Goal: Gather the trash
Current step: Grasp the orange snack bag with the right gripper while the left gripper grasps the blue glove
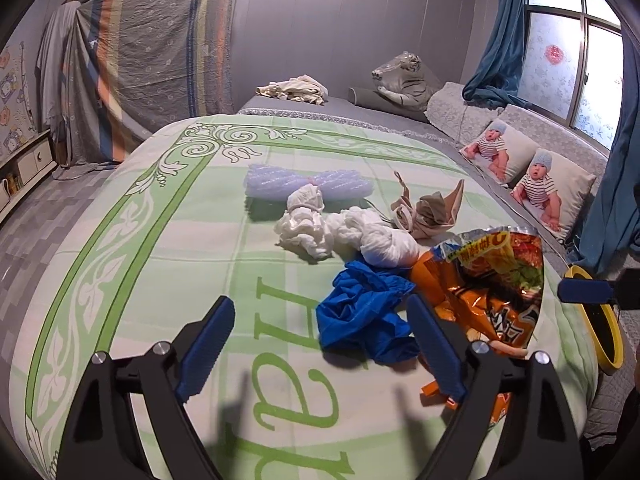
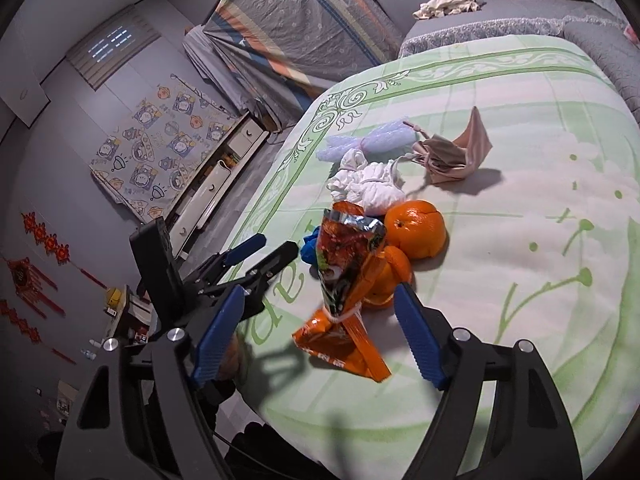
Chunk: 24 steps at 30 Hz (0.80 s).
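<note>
On the soft green quilt [image 1: 160, 248] lie a crinkly orange snack bag [image 2: 344, 280], a crumpled blue glove [image 1: 360, 312], white tissue [image 1: 320, 232] and 2 round oranges [image 2: 416, 228], while the left gripper [image 1: 320, 344] and right gripper [image 2: 316, 336] hang with jaws apart, holding nothing.

We see a bedroom with grey walls [image 1: 340, 12] and a bed under a green-and-white quilt [image 1: 160, 248]. A frosted window [image 1: 560, 52] with blue curtains [image 1: 500, 40] stands right; a striped sheet [image 1: 160, 48] hangs left, above a grey patterned floor [image 1: 36, 240] and low white cabinet [image 2: 216, 184].
</note>
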Motion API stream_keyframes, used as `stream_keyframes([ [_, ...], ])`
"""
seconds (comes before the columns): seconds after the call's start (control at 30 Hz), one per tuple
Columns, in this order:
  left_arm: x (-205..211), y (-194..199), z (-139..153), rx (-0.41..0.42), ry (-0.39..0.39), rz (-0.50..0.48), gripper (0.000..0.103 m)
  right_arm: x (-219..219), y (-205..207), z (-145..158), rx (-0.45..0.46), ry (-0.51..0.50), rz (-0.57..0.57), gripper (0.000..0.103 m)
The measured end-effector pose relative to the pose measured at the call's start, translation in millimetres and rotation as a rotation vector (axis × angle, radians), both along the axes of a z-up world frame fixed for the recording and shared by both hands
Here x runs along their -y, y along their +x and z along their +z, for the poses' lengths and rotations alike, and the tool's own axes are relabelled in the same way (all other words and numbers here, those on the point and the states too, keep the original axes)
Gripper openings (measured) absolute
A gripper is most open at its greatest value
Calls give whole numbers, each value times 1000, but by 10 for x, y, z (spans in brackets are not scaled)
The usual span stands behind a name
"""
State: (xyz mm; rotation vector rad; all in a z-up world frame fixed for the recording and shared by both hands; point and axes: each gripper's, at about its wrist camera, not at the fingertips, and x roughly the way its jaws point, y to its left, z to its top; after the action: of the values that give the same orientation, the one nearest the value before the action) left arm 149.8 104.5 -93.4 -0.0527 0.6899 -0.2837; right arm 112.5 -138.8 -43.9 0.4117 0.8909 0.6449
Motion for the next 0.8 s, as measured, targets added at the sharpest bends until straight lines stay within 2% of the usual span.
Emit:
stream_keyframes([
  [0.37, 144, 154, -69, -44, 55, -45, 80, -156, 317, -68, -58, -99, -35, 61],
  [0.57, 113, 312, -154, -105, 25, -30, 69, -154, 394, -196, -112, -101, -33, 53],
  [0.63, 111, 333, -186, -118, 14, -32, 61, -154, 420, -224, -122, -100, -34, 47],
  [0.8, 185, 364, -222, -138, 36, -40, 46, -130, 453, -269, -138, -96, -35, 44],
])
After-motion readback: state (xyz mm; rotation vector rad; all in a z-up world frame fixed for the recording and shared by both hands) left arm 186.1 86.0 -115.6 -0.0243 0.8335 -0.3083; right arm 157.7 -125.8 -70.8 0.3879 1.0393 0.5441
